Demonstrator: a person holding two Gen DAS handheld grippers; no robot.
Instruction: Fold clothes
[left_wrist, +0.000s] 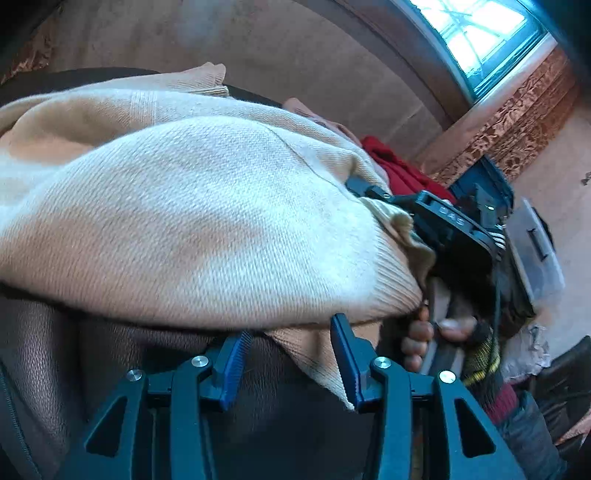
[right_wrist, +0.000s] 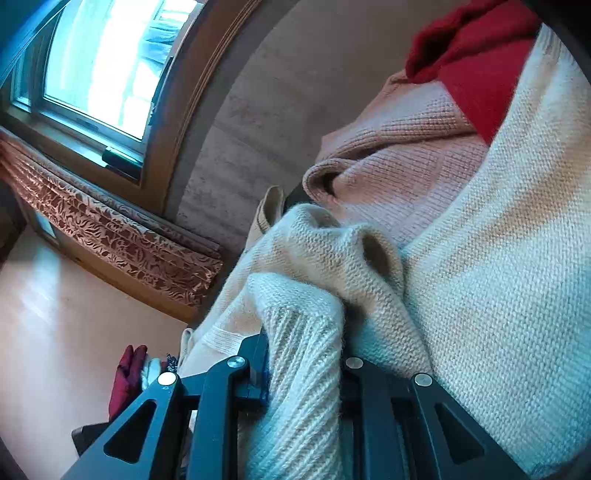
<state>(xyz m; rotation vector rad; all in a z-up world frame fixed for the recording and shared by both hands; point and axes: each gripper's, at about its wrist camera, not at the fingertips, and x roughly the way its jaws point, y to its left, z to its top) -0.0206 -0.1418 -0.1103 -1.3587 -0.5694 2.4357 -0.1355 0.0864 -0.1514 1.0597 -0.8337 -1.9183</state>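
**Fold in Progress: Cream Sweater Bunched, No Finished Fold Visible**

**Progress.** Judged from both views, the task is at an early or middle stage. The cream sweater (left_wrist: 192, 206) lies in a rounded heap, not flat, and no squared-off fold can be identified. Smoothing and final folding appear to remain. A pink knit garment (right_wrist: 399, 166) and a red garment (right_wrist: 476, 66) lie beyond it, toward 1 o'clock in the right wrist view, both crumpled; they appear to be unfolded as well.

**Tool state.**
- Left gripper (left_wrist: 290, 338): fingers spread, nothing between the blue pads (left_wrist: 236, 350). A ribbed tan edge of the sweater hangs just beside the right-hand finger, at 6 o'clock in the left wrist view; whether it touches cannot be told.
- Right gripper (right_wrist: 306, 354): pinching a ribbed cuff or hem (right_wrist: 306, 369) of the sweater. The fabric fills the gap between the fingers, and the fingertips are hidden by it.

**Location of the workpiece.** The sweater rests on a dark leather-like surface (left_wrist: 48, 350), which shows at 8 o'clock in the left wrist view. The sweater fills the centre and upper left of that view.

**Appearance.** Fine cream knit with broad tan bands, ribbed at the edges. The fabric looks soft and thick and will likely sag when lifted.
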